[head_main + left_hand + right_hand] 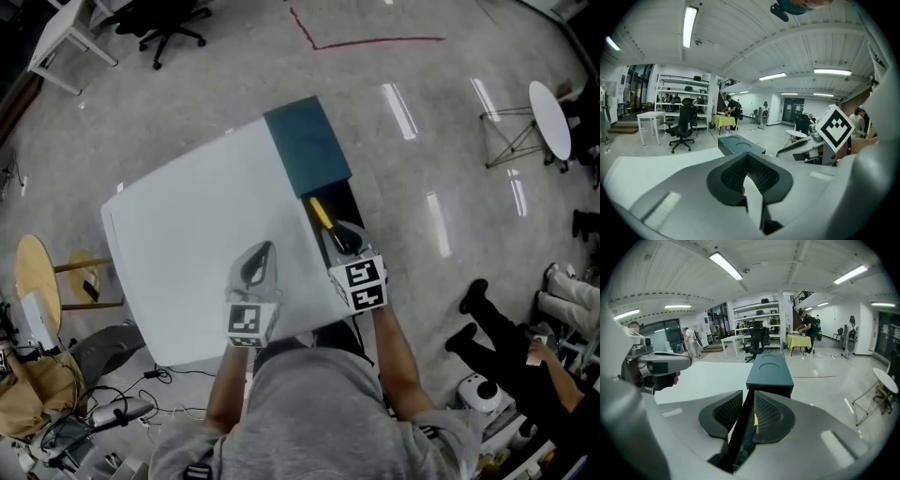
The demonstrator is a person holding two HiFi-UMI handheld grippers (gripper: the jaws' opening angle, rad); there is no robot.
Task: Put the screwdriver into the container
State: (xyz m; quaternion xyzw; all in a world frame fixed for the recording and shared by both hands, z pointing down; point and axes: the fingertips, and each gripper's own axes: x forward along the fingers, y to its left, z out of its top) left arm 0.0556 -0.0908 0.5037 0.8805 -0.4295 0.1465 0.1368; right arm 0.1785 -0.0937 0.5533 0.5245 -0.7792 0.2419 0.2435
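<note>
Though mostly hidden, the screwdriver sits pinched in the right gripper over the container; the left gripper is clenched empty.

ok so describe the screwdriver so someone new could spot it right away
Start at the white table and follow its right edge to the teal box. Next to that box sits a long black container, and the screwdriver lies in it, just ahead of the right gripper. Its yellow handle is the only bright thing there.
</note>
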